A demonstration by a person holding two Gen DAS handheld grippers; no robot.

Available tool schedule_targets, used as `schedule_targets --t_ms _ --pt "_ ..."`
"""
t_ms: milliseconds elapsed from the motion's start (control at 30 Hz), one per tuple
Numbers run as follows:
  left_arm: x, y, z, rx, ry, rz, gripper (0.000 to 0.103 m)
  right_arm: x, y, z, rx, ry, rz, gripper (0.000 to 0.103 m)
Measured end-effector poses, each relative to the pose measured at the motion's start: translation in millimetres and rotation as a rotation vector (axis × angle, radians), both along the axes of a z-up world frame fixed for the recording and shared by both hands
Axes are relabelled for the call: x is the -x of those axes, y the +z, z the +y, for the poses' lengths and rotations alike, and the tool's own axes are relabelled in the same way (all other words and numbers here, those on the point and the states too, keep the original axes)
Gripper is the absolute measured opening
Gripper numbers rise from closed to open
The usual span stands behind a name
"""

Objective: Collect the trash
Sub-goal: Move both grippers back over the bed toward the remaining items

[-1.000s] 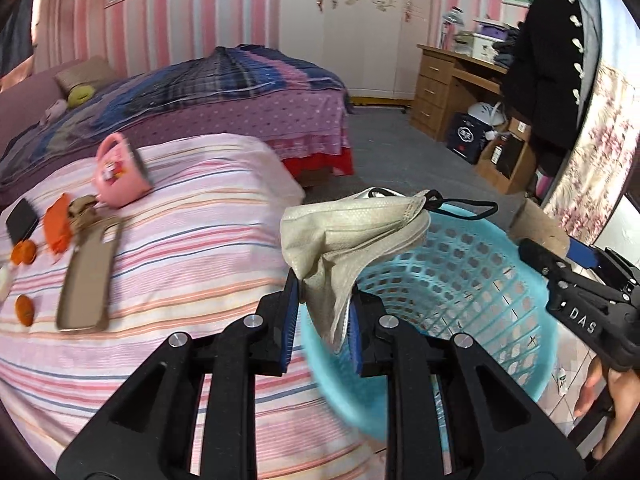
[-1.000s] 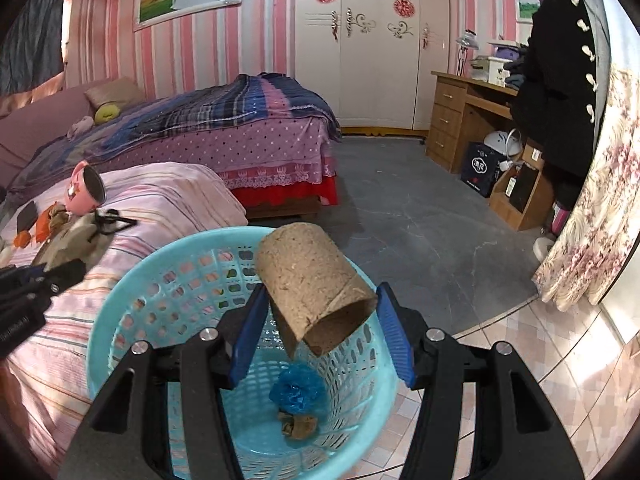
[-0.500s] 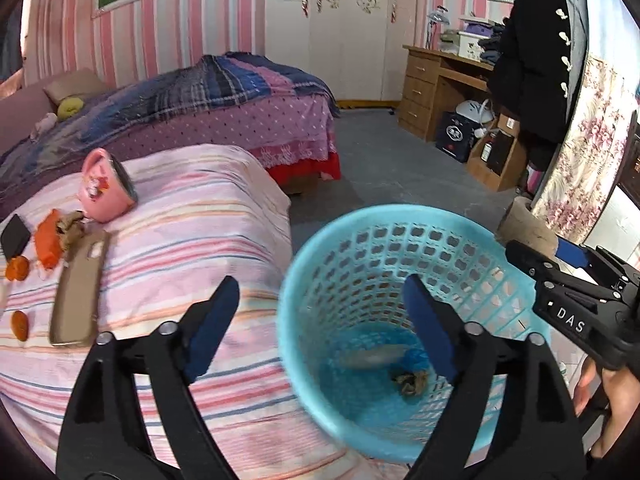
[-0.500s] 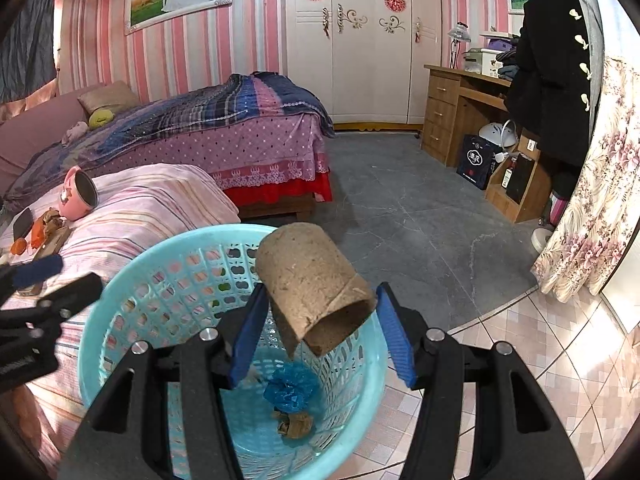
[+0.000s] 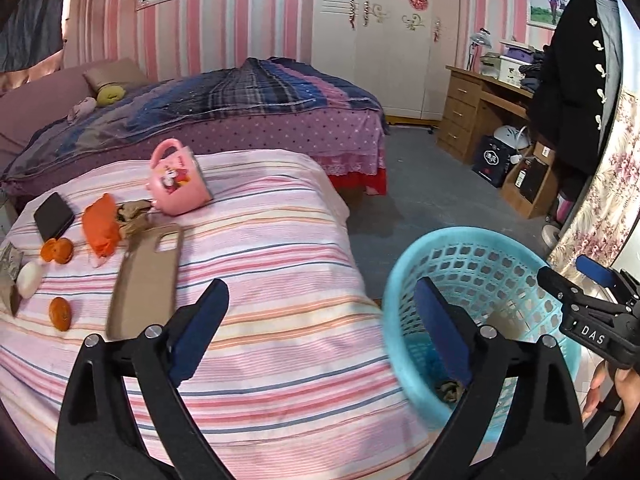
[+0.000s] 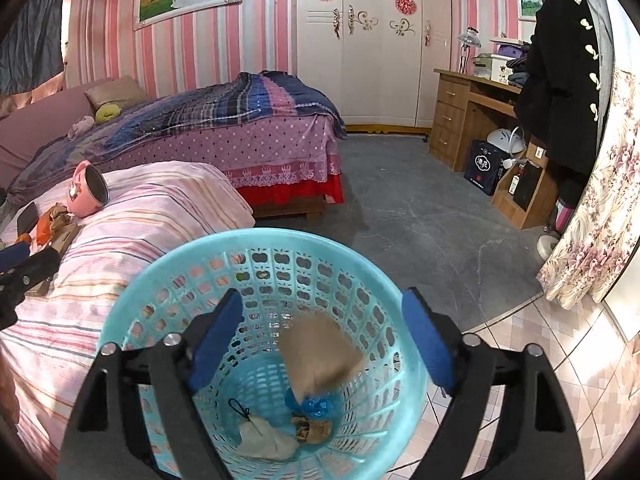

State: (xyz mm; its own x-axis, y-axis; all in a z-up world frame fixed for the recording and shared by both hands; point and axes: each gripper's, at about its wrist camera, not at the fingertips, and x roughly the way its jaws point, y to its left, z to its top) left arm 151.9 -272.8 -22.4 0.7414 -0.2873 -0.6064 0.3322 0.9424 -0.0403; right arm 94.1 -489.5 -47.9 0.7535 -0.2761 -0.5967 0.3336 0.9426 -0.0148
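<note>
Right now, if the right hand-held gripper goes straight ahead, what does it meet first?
Probably the cardboard tube, blurred between the open right hand-held gripper fingers, inside the blue basket; depth is unclear.

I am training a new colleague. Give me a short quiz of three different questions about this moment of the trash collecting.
1. True or false: the right gripper is shut on the cardboard tube.
2. Multiple choice: the face mask lies A) on the striped bed, B) at the bottom of the blue basket, C) in the left gripper.
3. Short answer: which way does the pink mug lie on the striped bed?

Key: 1. False; its jaws are open and the tube is blurred inside the basket. 2. B. 3. On its side.
</note>
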Motion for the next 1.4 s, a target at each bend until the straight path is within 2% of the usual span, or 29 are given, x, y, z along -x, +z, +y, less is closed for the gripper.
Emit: schedule_targets --t_ms 67,400,667,867,1033,1133,1400 --pt "-1 1 9 -0.002 0.012 -0.005 0.091 -4 1 6 0.009 0.001 0.005 0.086" --pt "-6 10 69 -0.002 0.086 -0.020 0.093 -17 8 33 0.038 0.029 -0.001 0.086" --pt "-7 13 125 -0.066 0.151 -0.049 0.095 -35 18 72 0.025 0.078 -0.034 0.086" --pt "-9 3 174 -0.044 0.216 -0.055 0.097 -47 21 105 0.034 0.119 -0.037 0.087" --pt "-20 -5 207 -0.061 0.255 -0.037 0.097 -55 23 136 0.039 0.154 -0.044 0.088" --pt "-23 -9 226 -0.055 0.270 -0.021 0.097 -61 23 154 0.047 0.168 -0.048 0.094" --pt "-30 -20 276 -0.083 0.324 0.011 0.097 -78 17 204 0.041 0.231 -0.022 0.095"
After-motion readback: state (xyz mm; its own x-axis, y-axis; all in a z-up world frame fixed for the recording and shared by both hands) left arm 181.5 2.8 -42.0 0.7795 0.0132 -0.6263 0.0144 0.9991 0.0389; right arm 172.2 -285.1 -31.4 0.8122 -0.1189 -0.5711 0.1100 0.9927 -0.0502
